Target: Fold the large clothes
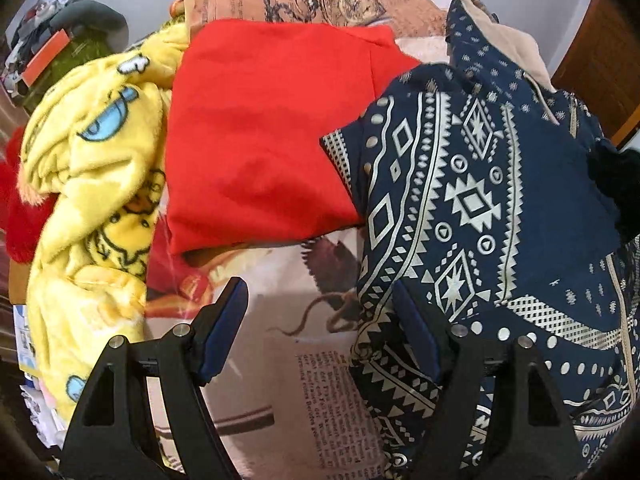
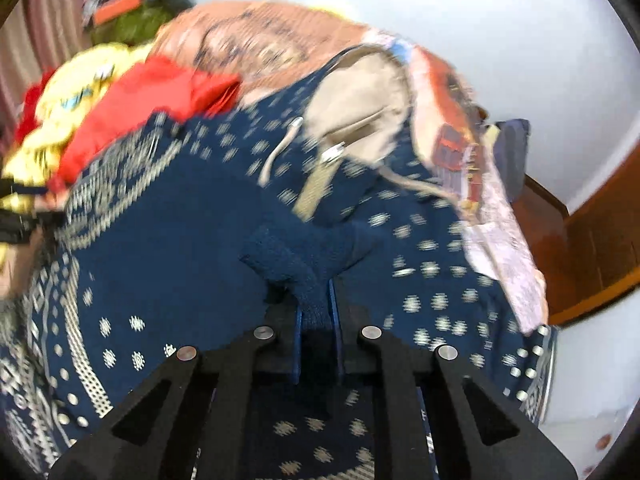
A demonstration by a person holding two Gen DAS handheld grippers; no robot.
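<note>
A navy hoodie with cream geometric print (image 1: pixel 472 200) lies bunched on the right of the printed bed cover (image 1: pixel 288 360). My left gripper (image 1: pixel 324 320) is open; its right finger sits at the hoodie's edge, nothing between the pads. In the right wrist view my right gripper (image 2: pixel 318 308) is shut on a plain ribbed navy cuff of the hoodie (image 2: pixel 304 264). The hoodie (image 2: pixel 168 248) spreads below it, with its beige-lined hood (image 2: pixel 360 100) further off. The left gripper shows at the left edge (image 2: pixel 16 216).
A folded red garment (image 1: pixel 272 132) lies in the middle of the bed. A yellow cartoon fleece (image 1: pixel 92 184) is heaped at the left. A wooden bed frame (image 2: pixel 592 240) stands at the right. Clutter and a green item (image 1: pixel 76 56) sit at the far left.
</note>
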